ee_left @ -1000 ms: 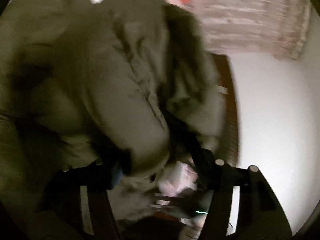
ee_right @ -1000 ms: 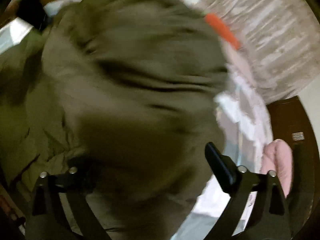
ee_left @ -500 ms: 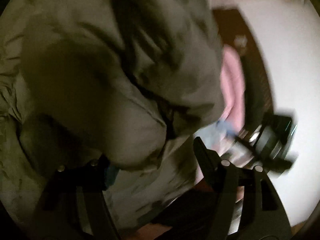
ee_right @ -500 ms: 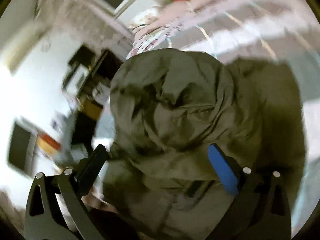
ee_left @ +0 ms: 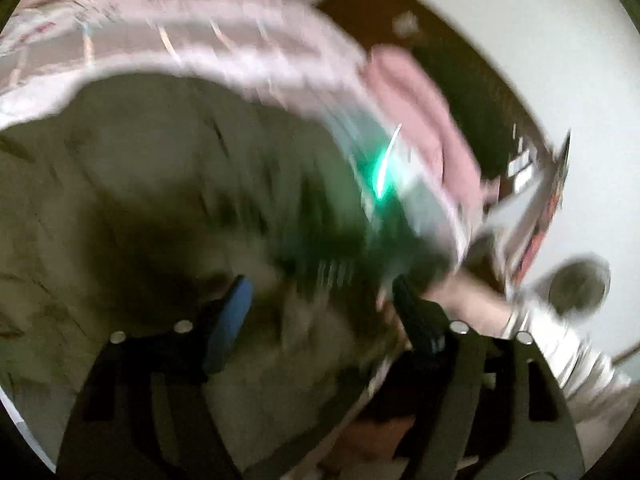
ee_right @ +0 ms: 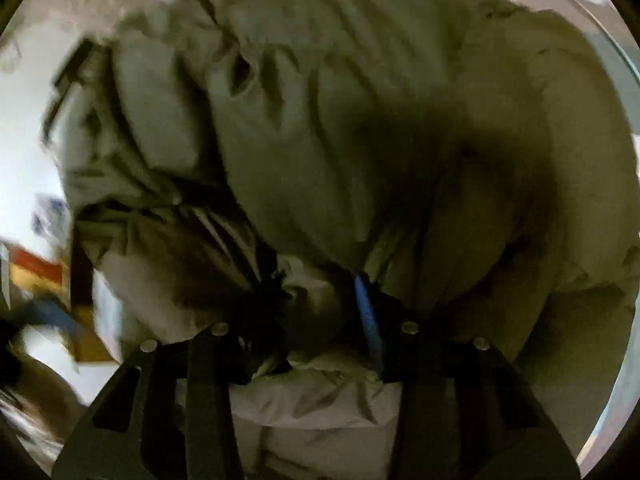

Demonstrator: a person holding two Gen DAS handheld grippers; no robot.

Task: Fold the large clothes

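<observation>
An olive-green padded jacket point(ee_right: 360, 128) is bunched ahead of the right gripper point(ee_right: 320, 300), and a gathered fold of it is pinched between the jaws, which are drawn close together on the fabric; the grip appears to be placed there so that the bulky mass can be carried over as one piece. The left gripper point(ee_left: 320, 300) is held spread above the same jacket point(ee_left: 140, 200), nothing being clamped, probably freed for a new hold. Beyond the jacket a pink-patterned bedspread point(ee_left: 200, 32) is seen, heavily blurred.
</observation>
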